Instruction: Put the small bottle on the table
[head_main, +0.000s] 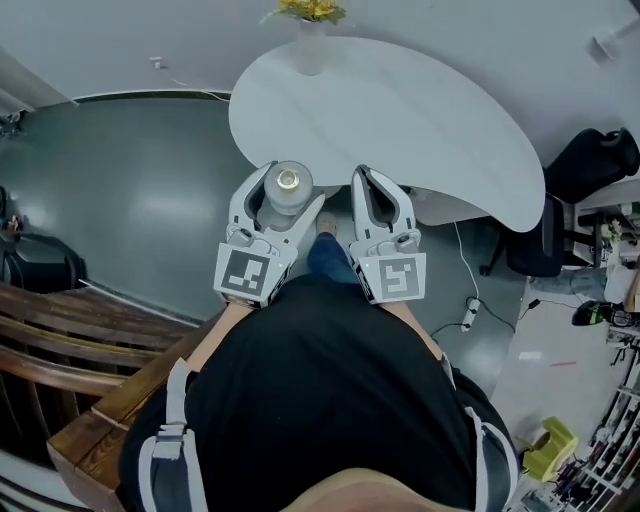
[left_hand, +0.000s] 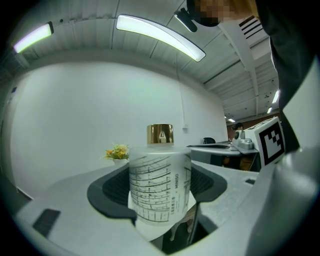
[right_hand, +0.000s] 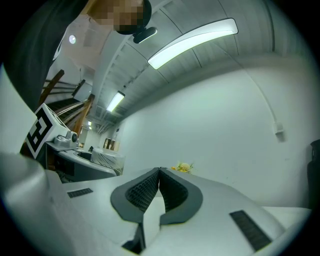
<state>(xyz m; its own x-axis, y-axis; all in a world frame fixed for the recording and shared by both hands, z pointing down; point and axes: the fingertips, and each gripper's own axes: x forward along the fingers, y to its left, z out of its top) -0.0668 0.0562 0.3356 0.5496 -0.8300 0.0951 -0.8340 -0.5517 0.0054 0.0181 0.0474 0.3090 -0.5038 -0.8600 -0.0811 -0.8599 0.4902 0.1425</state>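
Upright, the small bottle (left_hand: 160, 185) sits clamped in the left claw (left_hand: 157, 192).

A small white vase (head_main: 310, 50) holds yellow flowers (head_main: 312, 10). Brown wooden boards (head_main: 60, 350) are on the left. A white power strip (head_main: 470, 308) lies on the smooth grey floor (head_main: 130, 200). A yellow-green box (head_main: 552, 448) sits low on the right.

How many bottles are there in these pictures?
1: the small bottle, gripped upright in the left claw, near the white table's edge. None shows elsewhere; some may be hidden.
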